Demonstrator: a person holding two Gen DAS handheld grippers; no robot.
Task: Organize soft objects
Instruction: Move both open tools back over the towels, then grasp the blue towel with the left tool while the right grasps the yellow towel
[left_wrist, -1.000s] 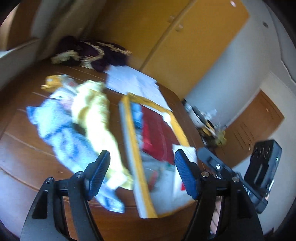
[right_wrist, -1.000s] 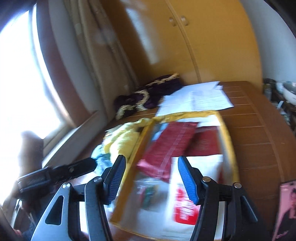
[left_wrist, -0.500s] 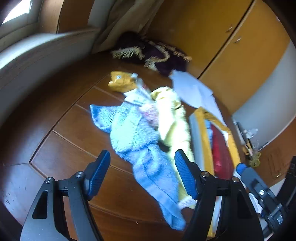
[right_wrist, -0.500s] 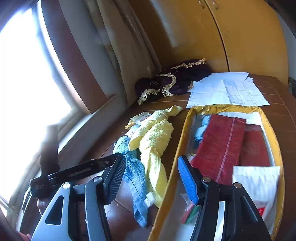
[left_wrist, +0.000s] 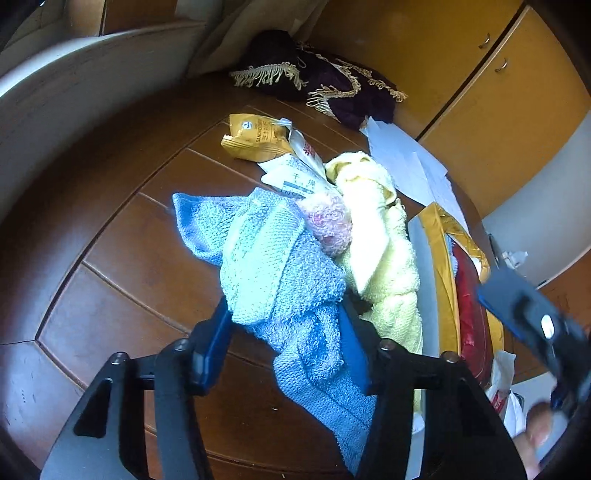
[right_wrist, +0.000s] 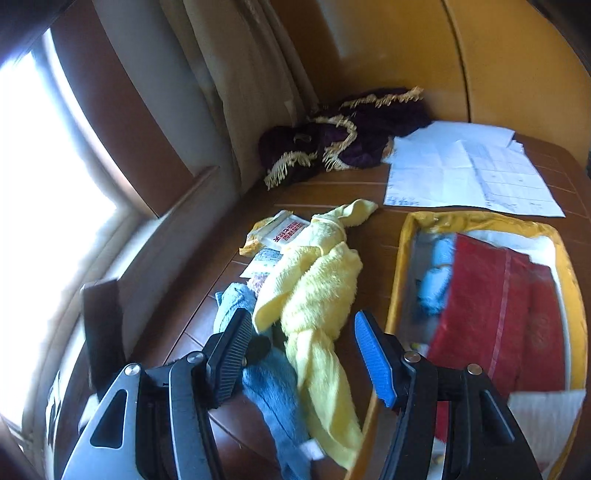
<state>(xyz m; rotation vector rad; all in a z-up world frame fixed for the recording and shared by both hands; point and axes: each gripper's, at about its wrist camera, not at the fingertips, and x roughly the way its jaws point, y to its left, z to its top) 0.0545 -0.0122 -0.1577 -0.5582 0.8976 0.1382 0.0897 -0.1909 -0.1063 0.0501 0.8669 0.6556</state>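
Left gripper (left_wrist: 284, 332) has come down onto the heap since half a second ago, when it hung open above the bare wood short of the cloths. Its jaws now straddle a raised fold of the blue towel (left_wrist: 280, 266), both pads against the cloth or very near it. The jaws stand roughly as wide as before, so no firm clamp is evident; the towel is bracketed, not secured.

Right gripper (right_wrist: 301, 350) has also swung left and down, from over the tray edge to the yellow towel (right_wrist: 314, 291). Its jaws are wide open either side of the twisted lower part of that towel, holding nothing.

Both towels lie tangled on the wooden table (left_wrist: 122, 229), just beside the yellow-rimmed storage bag (right_wrist: 395, 280), which already holds red folded cloths (right_wrist: 491, 291). A pink fluffy item (left_wrist: 328, 225) sits between the towels.

Assessment: approach complete on both sides; closing the jaws is the outstanding step.
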